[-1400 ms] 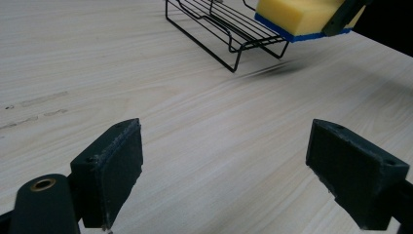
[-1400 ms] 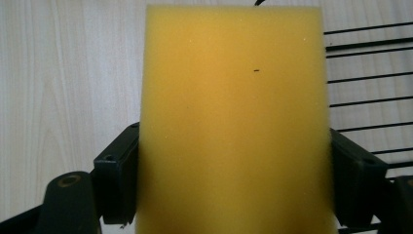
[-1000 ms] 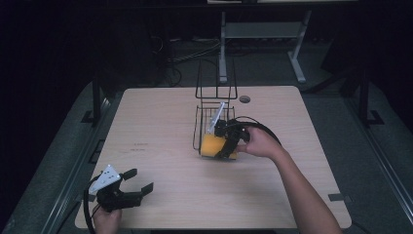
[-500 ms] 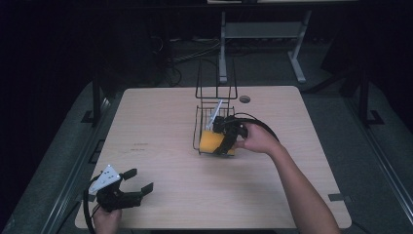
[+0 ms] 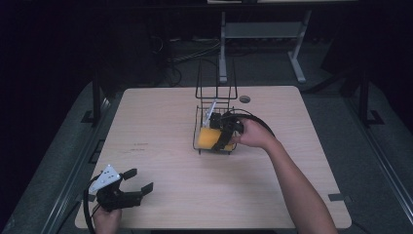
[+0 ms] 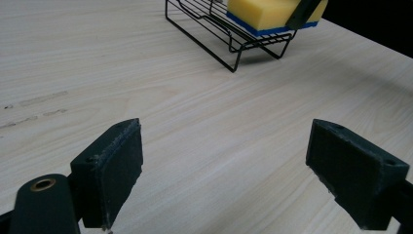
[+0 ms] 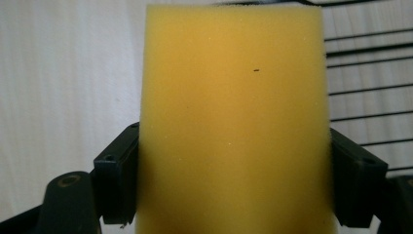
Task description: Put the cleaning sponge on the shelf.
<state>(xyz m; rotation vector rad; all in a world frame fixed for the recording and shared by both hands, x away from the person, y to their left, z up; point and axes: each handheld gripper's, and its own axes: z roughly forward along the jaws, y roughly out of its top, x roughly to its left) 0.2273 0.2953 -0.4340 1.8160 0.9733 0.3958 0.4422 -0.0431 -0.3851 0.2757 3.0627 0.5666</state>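
Pale wood table (image 5: 160,122) sitting in dark room. Right gripper (image 5: 225,131) clamping yellow sponge (image 7: 234,122) in wire rack (image 5: 214,105); left gripper (image 5: 127,191) resting w/ jaws apart.

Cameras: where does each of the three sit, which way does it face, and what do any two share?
High view: above the person's side, facing forward and down on the table; both forearms, left gripper and right gripper at the rack.
Left gripper view: low on the left gripper, looking across the table at the rack; its jaws stand wide apart.
Right gripper view: on the right gripper, facing the sponge between its jaws.
Shared: all three show the sponge at the rack.
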